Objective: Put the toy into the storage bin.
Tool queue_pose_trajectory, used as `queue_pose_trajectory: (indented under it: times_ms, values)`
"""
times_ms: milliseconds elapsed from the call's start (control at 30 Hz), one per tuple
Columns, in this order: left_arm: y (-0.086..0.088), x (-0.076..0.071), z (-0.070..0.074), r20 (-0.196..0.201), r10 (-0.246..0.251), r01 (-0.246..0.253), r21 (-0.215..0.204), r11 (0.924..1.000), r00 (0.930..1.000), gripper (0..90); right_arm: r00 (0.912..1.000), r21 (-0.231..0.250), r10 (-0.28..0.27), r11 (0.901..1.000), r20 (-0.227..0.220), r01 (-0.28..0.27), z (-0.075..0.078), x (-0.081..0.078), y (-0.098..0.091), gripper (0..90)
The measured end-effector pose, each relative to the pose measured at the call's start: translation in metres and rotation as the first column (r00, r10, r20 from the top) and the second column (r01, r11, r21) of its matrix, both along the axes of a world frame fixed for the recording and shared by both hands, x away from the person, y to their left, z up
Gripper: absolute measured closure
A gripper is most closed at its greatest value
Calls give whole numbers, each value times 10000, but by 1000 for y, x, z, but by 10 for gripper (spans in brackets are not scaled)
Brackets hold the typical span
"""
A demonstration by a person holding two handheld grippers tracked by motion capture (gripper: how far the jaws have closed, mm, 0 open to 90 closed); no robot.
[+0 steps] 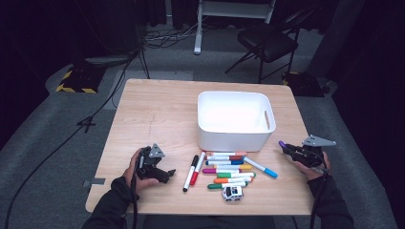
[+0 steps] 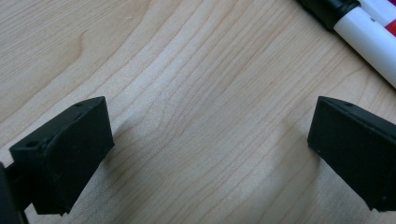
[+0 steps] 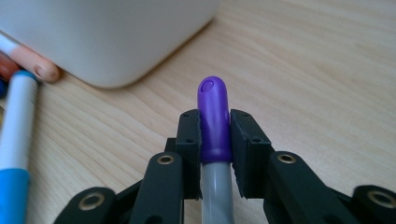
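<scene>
The purple marker [image 3: 215, 116] is disappearing between the jaws of the right gripper [image 3: 215, 140], its grey barrel running off the bottom edge of the right gripper view. In the left gripper view, a black-capped marker [image 2: 359, 28] is getting cut off at the top right corner. In the high view the toy car [image 1: 232, 192] is showing too small for detail

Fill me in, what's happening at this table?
A person works two handheld grippers at a wooden table. The right gripper is shut on a purple-capped marker, held beside the white bin. The left gripper rests open over bare wood, holding nothing. A pile of markers and a small toy car lie in front of the bin.
</scene>
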State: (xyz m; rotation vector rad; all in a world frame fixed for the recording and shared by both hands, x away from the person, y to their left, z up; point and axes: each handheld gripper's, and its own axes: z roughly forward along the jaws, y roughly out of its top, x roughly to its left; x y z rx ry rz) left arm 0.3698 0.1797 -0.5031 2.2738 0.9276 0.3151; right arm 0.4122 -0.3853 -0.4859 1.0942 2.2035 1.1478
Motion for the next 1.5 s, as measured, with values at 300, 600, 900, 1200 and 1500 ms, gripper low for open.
queue_pose_trajectory:
  times_ms: [300,600,900,1200,1500]
  values:
    - [0,0,0,14,4,-4,19,10000,10000,2,9939,838,-108,9965,1094,16,26,-12,-4,748]
    - [0,0,0,34,11,-11,34,10000,10000,2,9807,1186,-11,9927,1956,-226,54,-16,-5,748]
    - [0,0,0,34,11,-11,38,10000,10000,2,9614,1203,339,9903,2730,-690,100,-16,5,748]
    - [0,0,0,40,20,-20,42,10000,10000,2,9428,988,682,9895,3263,-1058,141,-10,17,748]
    - [0,0,0,-39,-13,13,-28,10000,10000,3,9258,642,1188,9864,3590,-1515,175,4,40,748]
